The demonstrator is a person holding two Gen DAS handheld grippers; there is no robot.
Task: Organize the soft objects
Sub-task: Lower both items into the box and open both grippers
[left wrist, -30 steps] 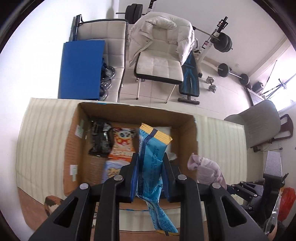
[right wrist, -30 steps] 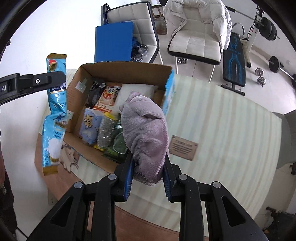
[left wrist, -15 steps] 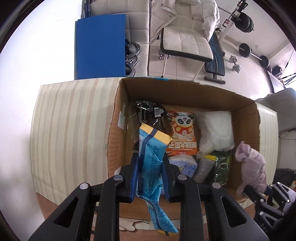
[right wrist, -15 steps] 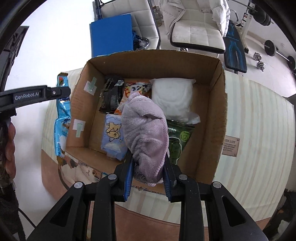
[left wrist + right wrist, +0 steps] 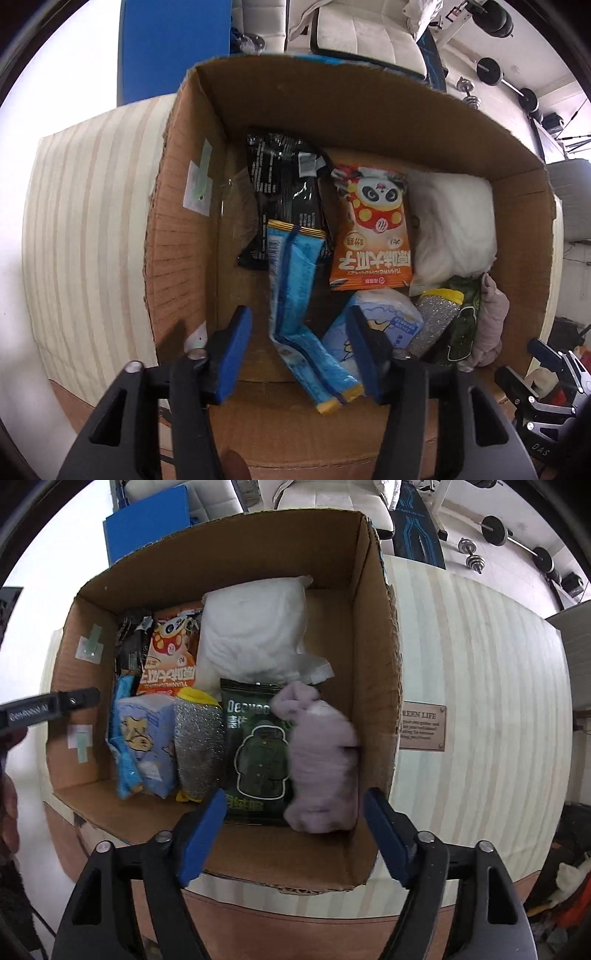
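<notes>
Your left gripper [image 5: 299,354] is opening, its pads clear of the blue packet [image 5: 295,291] now dropping into the box [image 5: 192,206]; your right gripper [image 5: 293,836] is opening too, above the lilac cloth [image 5: 321,760]. The packet's tail may hang over the near wall. A second ago both were clamped above the box.

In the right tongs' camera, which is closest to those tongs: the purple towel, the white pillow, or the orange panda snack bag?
1. purple towel, just ahead of the opening right tongs, by the box's right wall.
2. white pillow, beyond the towel, at the back.
3. orange panda snack bag, back left.
</notes>
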